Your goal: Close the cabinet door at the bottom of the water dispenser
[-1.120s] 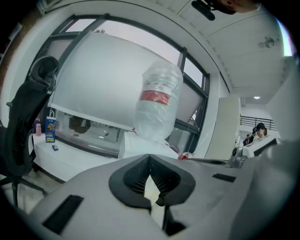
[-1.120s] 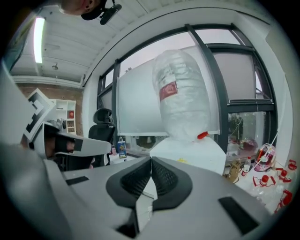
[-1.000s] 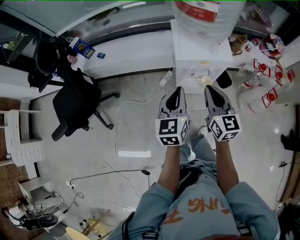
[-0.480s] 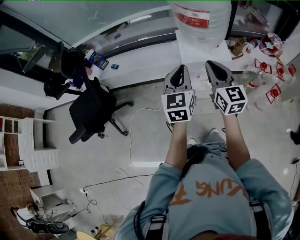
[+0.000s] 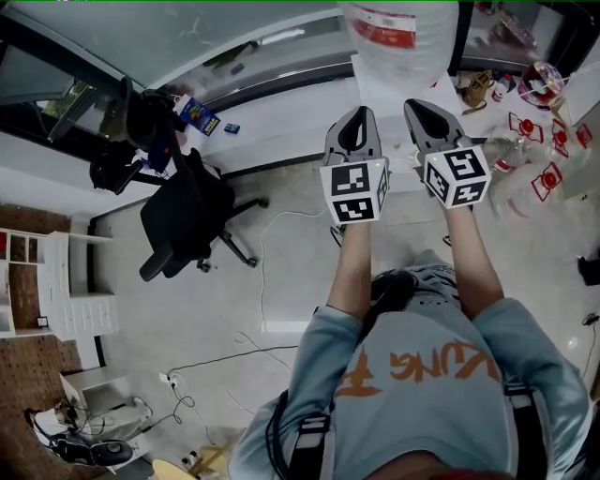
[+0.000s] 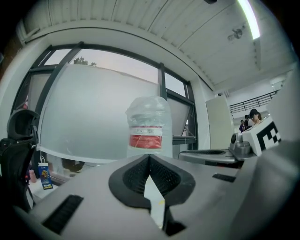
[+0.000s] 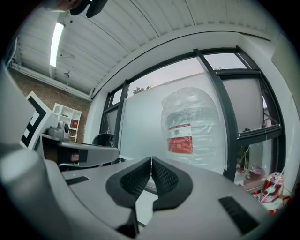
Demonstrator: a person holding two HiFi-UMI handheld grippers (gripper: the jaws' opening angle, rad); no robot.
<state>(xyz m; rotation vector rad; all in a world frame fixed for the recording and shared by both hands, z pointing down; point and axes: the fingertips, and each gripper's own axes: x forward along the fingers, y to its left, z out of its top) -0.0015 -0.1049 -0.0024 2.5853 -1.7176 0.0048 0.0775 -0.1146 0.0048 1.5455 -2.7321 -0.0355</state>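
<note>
– Underfoot, what takes up the most room?
– Pale floor (image 5: 281,281), smooth and faintly glossy. It runs to a long white sill (image 5: 281,117) along its far edge, under dark-framed window panes.
– And the water dispenser?
– The water dispenser (image 5: 378,81) stands at the floor's far edge, against that sill. From above it is a white, boxy body. Its cabinet door, down at the bottom, is hidden behind the two grippers in the head view. Neither gripper view shows it, so I cannot tell how it stands.
– What sits on top?
– A big rounded water bottle (image 5: 398,28) of clear, crinkled plastic with a red-and-white label band.
– Anything off to the left?
– A black office chair (image 5: 183,220), padded, on a spoked base. It is near the sill and well apart from the dispenser.
– Now the tongs.
– The left gripper (image 5: 359,114) and right gripper (image 5: 419,105) are smooth grey shells tapering to points. Each carries a white cube of black square markers. They are held side by side and level, aimed at the bottle. On each, the black ribbed pads meet at the tips with nothing between them.
– Smaller things?
– A thin white cable (image 5: 261,272) curls over the floor, and a small blue carton (image 5: 195,117) sits towards the sill's left end.
</note>
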